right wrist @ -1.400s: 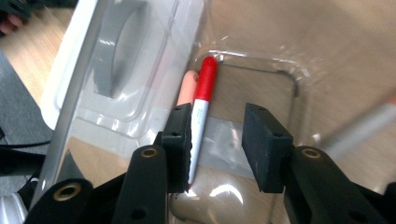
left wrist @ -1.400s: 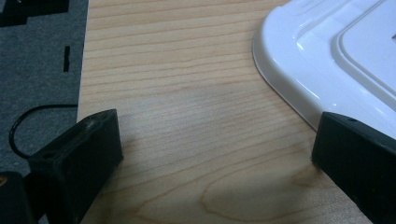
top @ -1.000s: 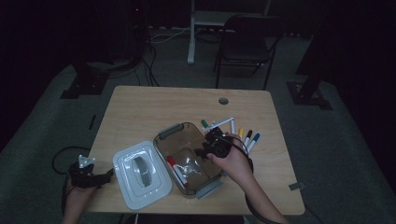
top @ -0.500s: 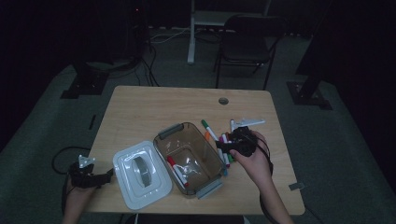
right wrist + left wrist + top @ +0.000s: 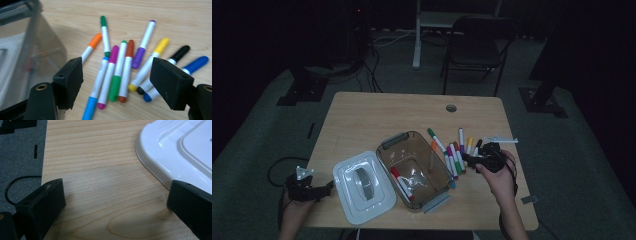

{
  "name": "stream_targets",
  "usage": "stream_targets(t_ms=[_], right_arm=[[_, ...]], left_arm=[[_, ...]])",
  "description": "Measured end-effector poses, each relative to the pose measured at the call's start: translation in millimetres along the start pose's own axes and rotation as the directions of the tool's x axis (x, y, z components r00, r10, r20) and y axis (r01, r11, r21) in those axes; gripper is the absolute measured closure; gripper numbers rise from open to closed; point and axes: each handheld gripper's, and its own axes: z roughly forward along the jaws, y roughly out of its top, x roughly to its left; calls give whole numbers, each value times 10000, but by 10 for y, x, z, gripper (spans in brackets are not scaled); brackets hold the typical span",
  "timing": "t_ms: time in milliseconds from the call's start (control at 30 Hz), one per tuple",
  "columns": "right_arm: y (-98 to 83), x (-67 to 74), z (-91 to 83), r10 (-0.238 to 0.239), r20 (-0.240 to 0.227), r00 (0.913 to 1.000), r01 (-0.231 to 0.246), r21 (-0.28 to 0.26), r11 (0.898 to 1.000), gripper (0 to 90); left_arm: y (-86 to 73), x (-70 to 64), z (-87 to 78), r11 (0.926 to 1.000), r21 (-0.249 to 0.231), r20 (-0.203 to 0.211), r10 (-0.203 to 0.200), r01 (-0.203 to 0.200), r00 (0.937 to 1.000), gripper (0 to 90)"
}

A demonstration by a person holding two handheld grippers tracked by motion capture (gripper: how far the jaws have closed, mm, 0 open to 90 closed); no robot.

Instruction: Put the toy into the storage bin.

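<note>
Above markers (image 5: 120, 72): right tool (image 5: 116, 82) wide open, empty.

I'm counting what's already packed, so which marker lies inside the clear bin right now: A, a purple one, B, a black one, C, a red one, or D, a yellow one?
C: in the high view a red marker lies on the floor of the clear bin, while the yellow marker, black marker and purple marker lie on the table beside it.
</note>
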Motion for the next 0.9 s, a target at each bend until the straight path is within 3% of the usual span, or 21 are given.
stream_targets(t_ms=[167, 267, 333, 500, 567, 767, 900], right_arm=[[-101, -169, 26, 369, 470, 9982, -366, -83, 9993, 266], [-123, -282, 43, 703, 1150, 9909, -696, -108, 9975, 293], [-127, -355, 52, 929, 1342, 9866, -922, -116, 9957, 295], [-129, -583, 80, 1518, 1838, 9712, -1501, -229, 9884, 379], [-141, -644, 120, 1588, 2346, 9590, -1607, -112, 9869, 451], [-149, -800, 326, 2311, 2661, 9358, -2407, 32, 9706, 566], [-124, -822, 482, 2478, 2706, 9303, -2676, 383, 9628, 573]], left_arm=[[0, 0, 0, 10000, -1, -2, 1, -1, 10000, 22], [0, 0, 0, 10000, 0, -2, -1, 1, 10000, 22], [0, 0, 0, 10000, 0, -2, -1, 1, 10000, 22], [0, 0, 0, 10000, -1, -1, 0, 0, 10000, 22], [0, 0, 0, 10000, 1, -3, 2, -2, 10000, 21], [0, 0, 0, 10000, 1, -2, 1, -1, 10000, 22], [0, 0, 0, 10000, 0, -2, 0, 0, 10000, 21]])
